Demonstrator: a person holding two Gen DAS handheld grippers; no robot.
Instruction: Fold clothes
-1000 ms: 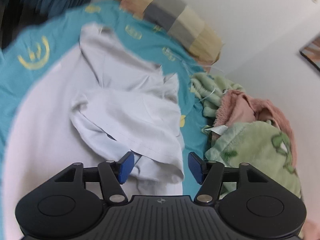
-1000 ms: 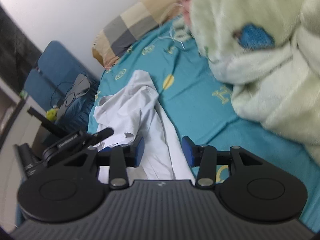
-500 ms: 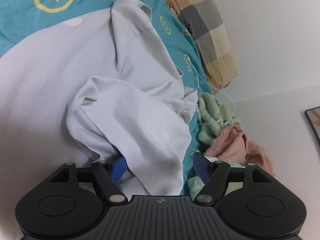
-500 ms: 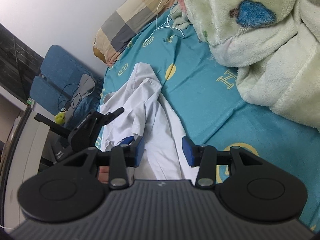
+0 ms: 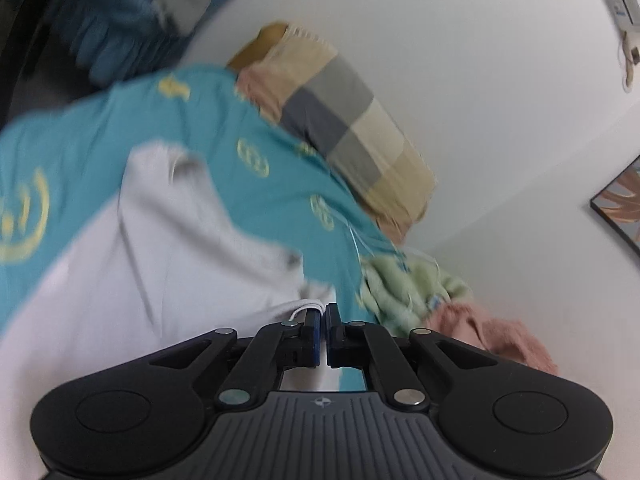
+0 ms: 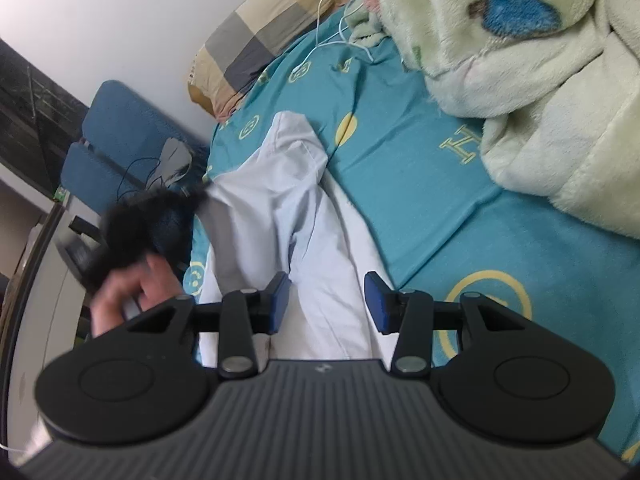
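A white garment (image 5: 168, 248) lies on the teal bed sheet (image 5: 120, 120); it also shows in the right wrist view (image 6: 280, 208). My left gripper (image 5: 323, 320) is shut on a folded edge of the white garment, pinched between the blue pads. My right gripper (image 6: 326, 300) is open, its blue pads either side of the garment's near part, just above the cloth. The left gripper and the hand holding it show blurred at the left of the right wrist view (image 6: 136, 236).
A checked pillow (image 5: 352, 136) lies at the head of the bed by the white wall. A green and pink fleece blanket (image 6: 520, 60) is heaped on the right. A white cable (image 6: 332, 20) runs near the pillow. A blue chair (image 6: 120, 140) stands left of the bed.
My left gripper has closed on the white garment's edge and swung, blurring the view. My right gripper stays open over the garment and has moved little.
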